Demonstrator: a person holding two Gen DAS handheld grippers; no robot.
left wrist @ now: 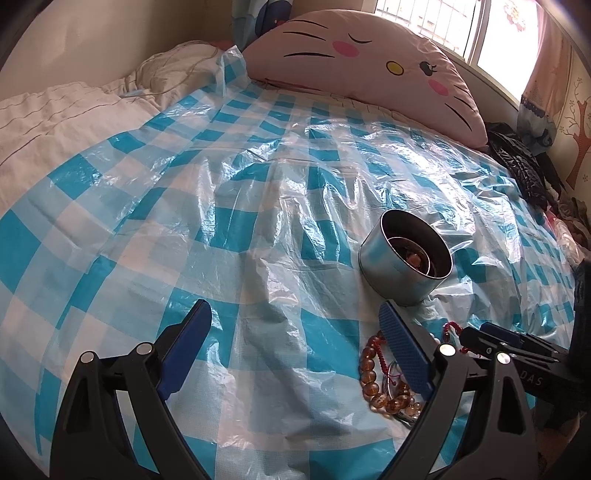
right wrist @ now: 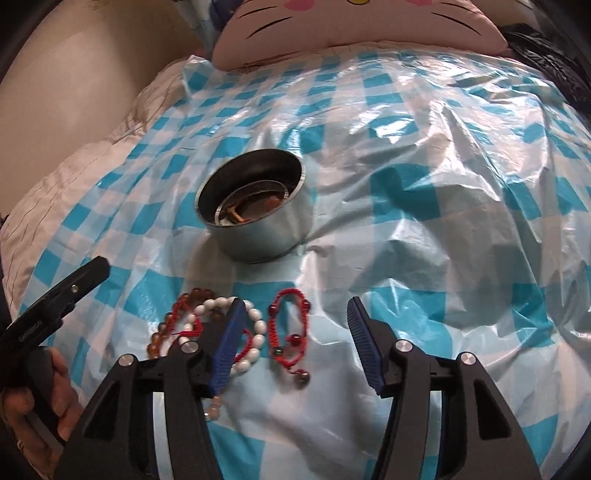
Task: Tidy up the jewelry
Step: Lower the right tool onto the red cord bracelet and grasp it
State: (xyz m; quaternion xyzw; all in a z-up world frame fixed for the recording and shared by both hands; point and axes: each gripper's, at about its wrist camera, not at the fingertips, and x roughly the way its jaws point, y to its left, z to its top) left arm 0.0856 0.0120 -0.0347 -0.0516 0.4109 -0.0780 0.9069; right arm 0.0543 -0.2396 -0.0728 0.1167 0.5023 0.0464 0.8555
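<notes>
Round metal tin (right wrist: 255,218) stands open on a blue-checked plastic sheet (right wrist: 424,206) over the bed, jewelry inside. Just before it lie the amber (left wrist: 373,384), white (right wrist: 255,325) and red cord bracelets (right wrist: 291,325) — right gripper (right wrist: 295,328) spread above them, pinching nothing. Left gripper (left wrist: 295,332) likewise spread, empty. Cat-face cushion (left wrist: 369,55) behind, by the window (left wrist: 461,26).
</notes>
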